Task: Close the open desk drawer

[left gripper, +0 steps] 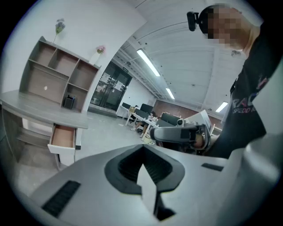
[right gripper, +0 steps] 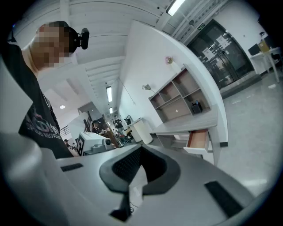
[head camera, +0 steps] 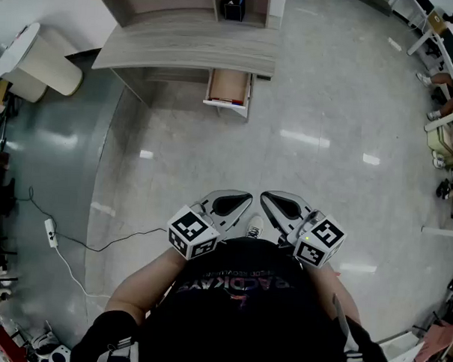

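Note:
A grey desk [head camera: 187, 47] stands far ahead across the floor. Its wood-lined drawer [head camera: 229, 90] is pulled out toward me, white front facing me. Both grippers are held close to my chest, several steps short of the desk. My left gripper [head camera: 231, 205] is shut with nothing in it, and so is my right gripper [head camera: 280, 207] beside it. In the left gripper view the closed left gripper [left gripper: 142, 163] fills the foreground, with the drawer [left gripper: 63, 137] small at the left. The right gripper view shows the closed right gripper [right gripper: 140, 170] and the drawer [right gripper: 198, 139] at the right.
A shelf unit [head camera: 182, 2] sits on the desk with a black object [head camera: 232, 8] in one cubby. A white round stand [head camera: 37, 59] is left of the desk. A power strip and cable [head camera: 52, 233] lie on the floor at left. Desks and chairs [head camera: 447, 111] line the right.

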A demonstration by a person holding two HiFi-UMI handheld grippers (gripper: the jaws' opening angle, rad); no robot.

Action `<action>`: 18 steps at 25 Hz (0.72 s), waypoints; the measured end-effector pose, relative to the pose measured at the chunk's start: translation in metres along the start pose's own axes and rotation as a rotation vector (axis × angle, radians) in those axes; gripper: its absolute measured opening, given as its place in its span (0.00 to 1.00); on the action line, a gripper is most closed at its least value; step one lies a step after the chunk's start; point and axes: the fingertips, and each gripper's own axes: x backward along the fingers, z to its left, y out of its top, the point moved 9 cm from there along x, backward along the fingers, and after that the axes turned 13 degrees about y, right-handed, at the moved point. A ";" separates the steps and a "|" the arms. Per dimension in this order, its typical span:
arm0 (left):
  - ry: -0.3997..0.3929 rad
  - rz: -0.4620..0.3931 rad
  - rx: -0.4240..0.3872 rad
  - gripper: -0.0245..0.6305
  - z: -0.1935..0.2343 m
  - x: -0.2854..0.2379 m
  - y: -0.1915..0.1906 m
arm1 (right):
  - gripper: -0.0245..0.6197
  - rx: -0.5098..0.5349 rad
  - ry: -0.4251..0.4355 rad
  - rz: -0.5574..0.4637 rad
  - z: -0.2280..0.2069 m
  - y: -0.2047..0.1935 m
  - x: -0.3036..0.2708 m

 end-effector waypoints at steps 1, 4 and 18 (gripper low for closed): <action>0.000 0.000 0.000 0.05 0.000 0.000 0.001 | 0.05 -0.001 -0.001 0.000 0.000 0.001 0.000; 0.000 -0.001 0.002 0.05 0.001 -0.001 0.002 | 0.05 -0.004 -0.003 0.001 -0.001 0.002 0.000; 0.004 0.006 0.011 0.05 0.003 0.000 0.001 | 0.06 0.005 0.021 -0.020 -0.002 0.003 -0.002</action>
